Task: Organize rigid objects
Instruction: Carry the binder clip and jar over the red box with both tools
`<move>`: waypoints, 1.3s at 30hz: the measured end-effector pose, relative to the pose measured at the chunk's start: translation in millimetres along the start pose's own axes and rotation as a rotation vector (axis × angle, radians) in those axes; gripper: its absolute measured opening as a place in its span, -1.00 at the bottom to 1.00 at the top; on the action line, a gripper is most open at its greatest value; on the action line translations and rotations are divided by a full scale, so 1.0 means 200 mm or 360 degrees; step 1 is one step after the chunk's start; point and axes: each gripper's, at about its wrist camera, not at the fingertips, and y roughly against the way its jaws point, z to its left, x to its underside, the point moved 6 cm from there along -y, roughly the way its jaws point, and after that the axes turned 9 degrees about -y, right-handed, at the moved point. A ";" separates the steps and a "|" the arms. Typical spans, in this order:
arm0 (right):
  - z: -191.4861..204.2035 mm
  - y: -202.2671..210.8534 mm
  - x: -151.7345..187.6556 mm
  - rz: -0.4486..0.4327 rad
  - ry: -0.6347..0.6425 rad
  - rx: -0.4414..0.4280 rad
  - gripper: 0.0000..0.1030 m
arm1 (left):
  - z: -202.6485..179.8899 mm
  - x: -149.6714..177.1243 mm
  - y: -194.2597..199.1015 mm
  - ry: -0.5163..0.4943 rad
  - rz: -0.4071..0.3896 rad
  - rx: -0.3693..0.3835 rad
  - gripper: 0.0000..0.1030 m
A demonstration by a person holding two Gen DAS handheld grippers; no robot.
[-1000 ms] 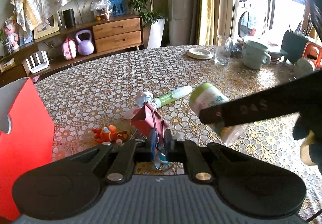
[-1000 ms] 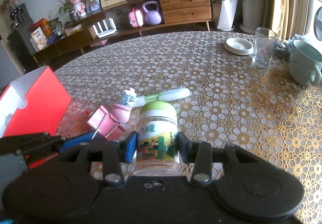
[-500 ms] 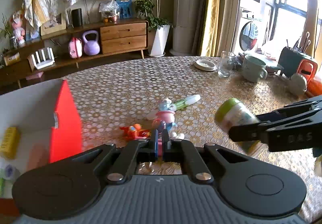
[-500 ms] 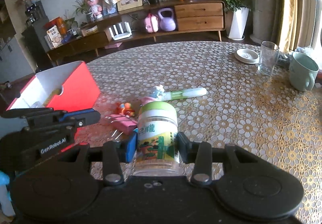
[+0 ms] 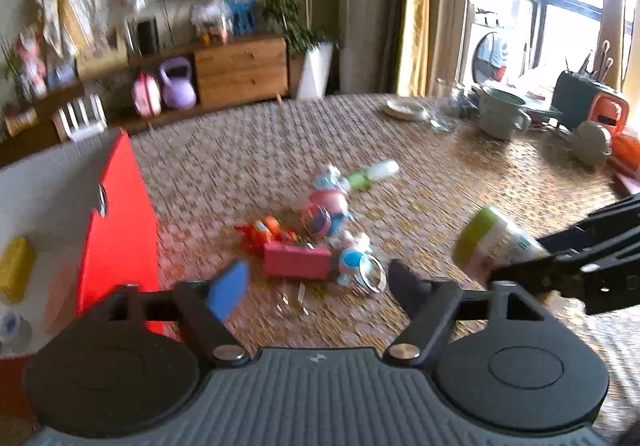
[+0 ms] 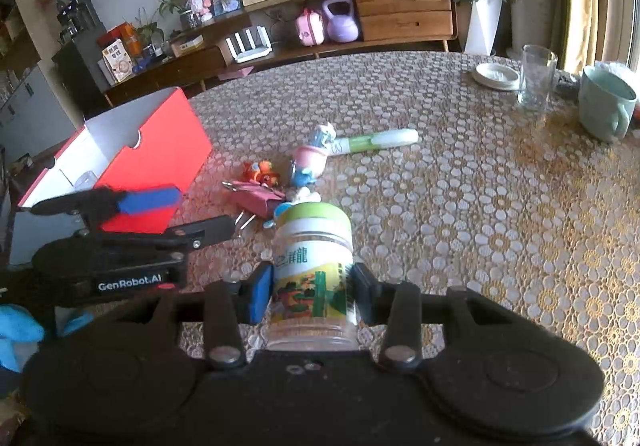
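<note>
box (image 6: 160, 161): red outside, white inside | jar (image 6: 312, 278): green lid | binder clip (image 5: 298, 261): pink | tablecloth (image 6: 480, 205): gold floral lace

Right gripper (image 6: 309, 304): fingers clamp the green-lidded jar (image 6: 311, 274).
Left gripper (image 6: 188, 211): left of the fingers, spread, empty.
Pink binder clip (image 6: 256, 199): on tabletop (image 6: 480, 205) ahead.

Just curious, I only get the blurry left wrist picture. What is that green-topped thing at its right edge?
Observer: A green-lidded jar with a printed picture label, clamped between the pads of the right gripper.
Operator: And the pink block in the middle?
Observer: The right wrist view shows it sharply: a pink binder clip lying on the table, its wire handles pointing toward the camera.
</note>
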 end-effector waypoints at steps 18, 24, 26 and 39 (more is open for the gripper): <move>-0.07 -0.11 0.03 0.0075 -0.0046 0.0021 -0.18 | 0.03 0.02 -0.34 -0.0131 0.0138 -0.0200 0.41; -0.07 -0.12 0.03 0.0089 -0.0046 0.0034 -0.18 | -0.01 0.02 -0.34 -0.0157 0.0130 -0.0153 -0.04; -0.06 -0.12 0.03 0.0094 -0.0044 0.0047 -0.18 | -0.02 0.02 -0.34 -0.0170 0.0127 -0.0156 -0.04; 0.10 -0.02 0.02 0.0065 0.0062 0.0137 -0.18 | 0.02 -0.03 -0.10 -0.0069 0.0092 -0.0117 -0.05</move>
